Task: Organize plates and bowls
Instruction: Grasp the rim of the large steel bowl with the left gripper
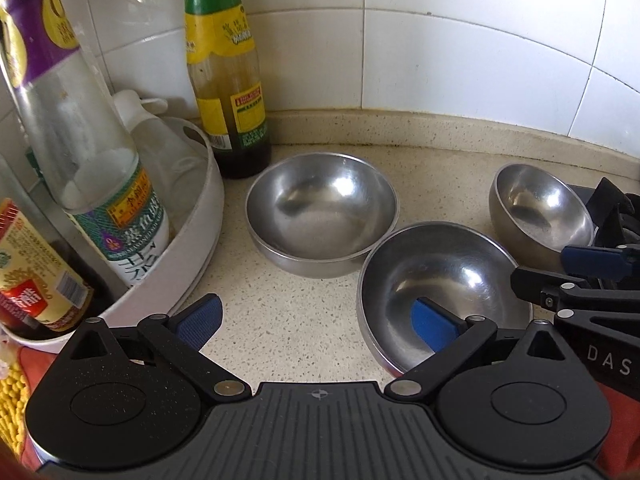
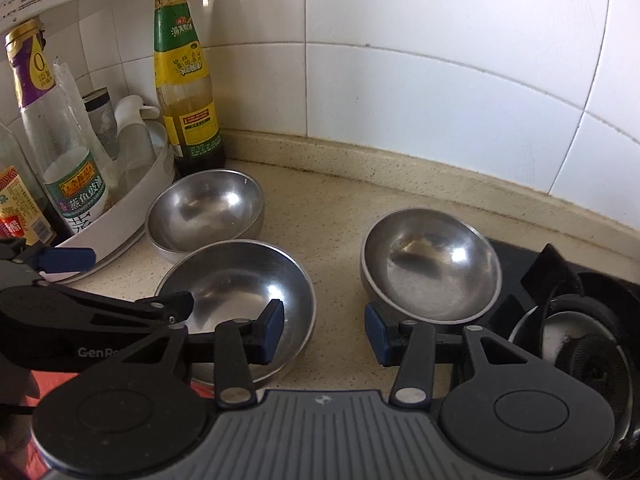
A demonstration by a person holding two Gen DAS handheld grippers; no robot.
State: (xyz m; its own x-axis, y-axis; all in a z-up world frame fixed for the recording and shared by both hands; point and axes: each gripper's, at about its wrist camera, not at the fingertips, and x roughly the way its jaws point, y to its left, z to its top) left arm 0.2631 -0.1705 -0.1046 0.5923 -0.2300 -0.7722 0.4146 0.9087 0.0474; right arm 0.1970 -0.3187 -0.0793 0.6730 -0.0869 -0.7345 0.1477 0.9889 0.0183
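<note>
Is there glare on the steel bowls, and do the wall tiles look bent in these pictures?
Left wrist view: bright highlights sit inside the back bowl and the near bowl; the tile lines curve from fisheye distortion. Right wrist view: glare spots show in the right bowl, the tile lines bow too, and the corners are dark.

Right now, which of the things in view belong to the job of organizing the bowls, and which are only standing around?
For the job:
- back bowl, which looks like two nested
- near bowl
- right bowl, at the stove's edge
- left gripper and right gripper, both open

Just standing about:
- sauce bottle by the wall
- white caddy of condiment bottles
- gas burner
</note>
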